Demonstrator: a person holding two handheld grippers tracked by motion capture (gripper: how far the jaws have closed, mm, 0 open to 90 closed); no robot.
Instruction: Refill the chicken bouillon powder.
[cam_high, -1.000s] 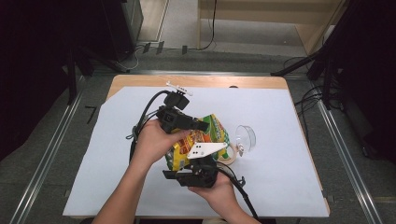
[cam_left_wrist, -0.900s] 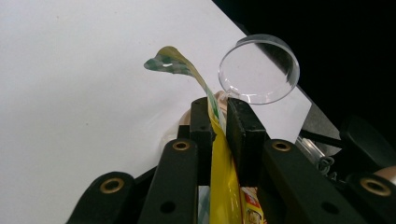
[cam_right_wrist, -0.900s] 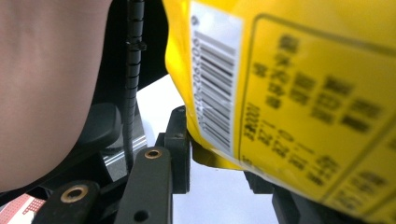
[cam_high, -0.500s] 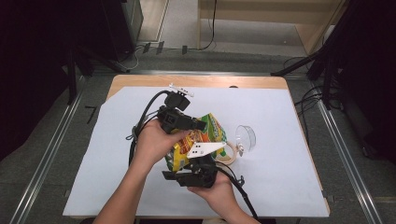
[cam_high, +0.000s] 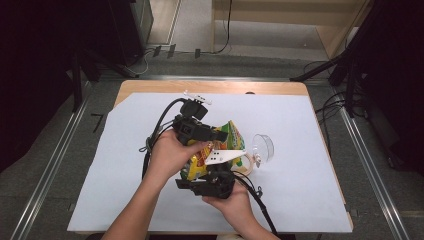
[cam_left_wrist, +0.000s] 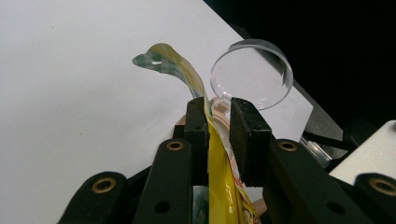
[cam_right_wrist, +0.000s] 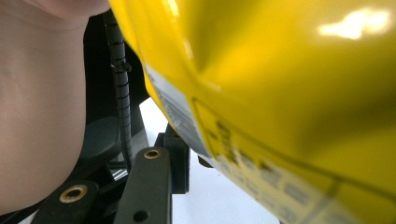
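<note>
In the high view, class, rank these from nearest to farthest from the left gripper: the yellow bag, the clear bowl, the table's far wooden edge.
1. Yellow bag: between the left gripper's jaws.
2. Clear bowl: just right of the bag.
3. Wooden edge: at the table's far side.

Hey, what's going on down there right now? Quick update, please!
Left gripper clamped on the yellow snack bag's top edge, jaws just easing a little. Right gripper holds the bag's lower end. Clear bowl lies beside it on the white sheet, not blocking.
</note>
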